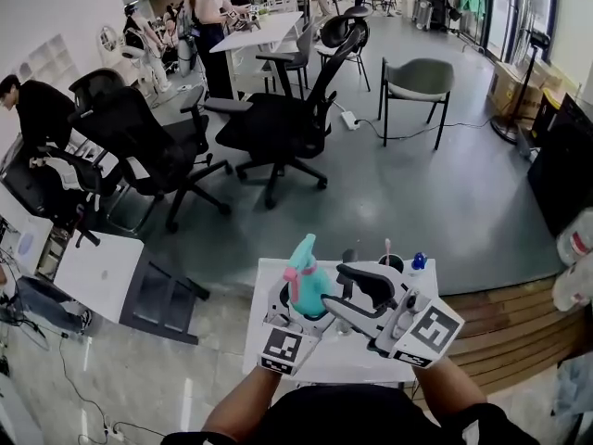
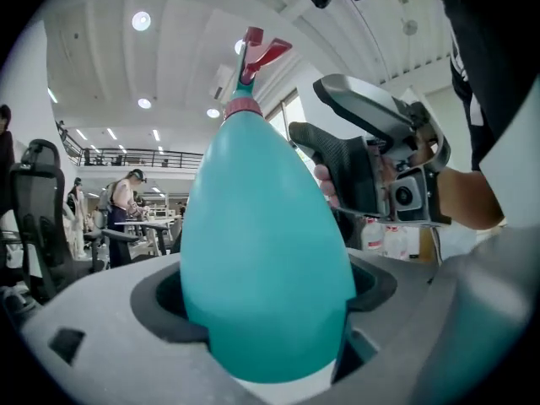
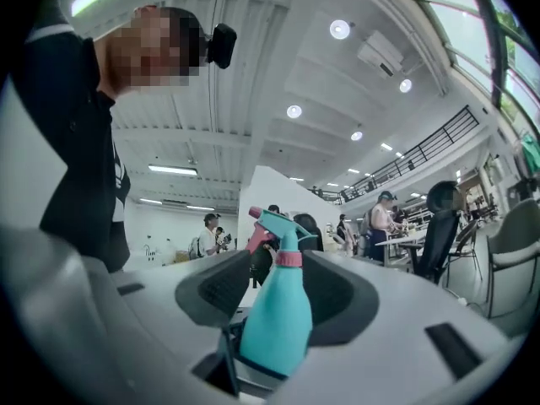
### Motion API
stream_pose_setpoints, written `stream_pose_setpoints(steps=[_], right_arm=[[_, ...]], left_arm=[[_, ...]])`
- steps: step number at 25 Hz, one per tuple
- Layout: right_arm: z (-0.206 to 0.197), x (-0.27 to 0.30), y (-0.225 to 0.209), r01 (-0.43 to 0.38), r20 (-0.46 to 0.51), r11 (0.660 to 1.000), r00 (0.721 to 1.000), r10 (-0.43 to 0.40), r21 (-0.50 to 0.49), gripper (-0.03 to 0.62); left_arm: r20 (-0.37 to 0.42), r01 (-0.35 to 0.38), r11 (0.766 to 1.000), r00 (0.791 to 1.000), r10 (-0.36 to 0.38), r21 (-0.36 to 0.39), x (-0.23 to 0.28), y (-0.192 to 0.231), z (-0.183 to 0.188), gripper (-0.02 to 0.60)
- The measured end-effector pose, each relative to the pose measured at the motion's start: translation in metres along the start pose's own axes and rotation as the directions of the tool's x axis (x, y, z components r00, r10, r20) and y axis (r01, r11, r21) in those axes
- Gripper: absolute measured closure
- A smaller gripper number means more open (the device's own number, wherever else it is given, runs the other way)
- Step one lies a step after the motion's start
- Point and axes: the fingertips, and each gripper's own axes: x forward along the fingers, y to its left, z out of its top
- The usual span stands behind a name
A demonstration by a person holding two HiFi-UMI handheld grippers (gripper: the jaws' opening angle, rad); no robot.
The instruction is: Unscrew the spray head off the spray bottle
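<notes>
Your L gripper (image 1: 301,315) clamps the teal spray bottle (image 1: 309,286) low on its body, upright above the bench (image 1: 271,274), spray head (image 1: 302,251) on. R gripper (image 1: 345,290) is wide, holding nothing, just beside the bottle.

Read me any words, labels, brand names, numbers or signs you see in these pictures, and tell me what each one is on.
No text can be read in any view.
Spray bottle: plain teal, no label showing.
Marker cubes: black and white square patterns only, no letters or numbers.
White jugs in the background: red labels, too small and blurred to read.
</notes>
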Motion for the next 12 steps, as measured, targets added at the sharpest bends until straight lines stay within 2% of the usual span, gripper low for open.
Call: stream_pose_setpoints(steps=[4, 12], right_arm=[[-0.008, 0.011, 0.003, 0.037, -0.048, 0.998, 0.998, -0.040, -0.050, 0.402], [-0.018, 0.021, -0.007, 0.117, -0.077, 0.993, 0.990, -0.118, -0.016, 0.404]], left_arm=[[-0.014, -0.060, 0.998, 0.998, 0.060, 0.032, 0.001, 0.004, -0.006, 0.120], [-0.013, -0.054, 0.995, 0.998, 0.055, 0.089, 0.002, -0.009, -0.005, 0.120]])
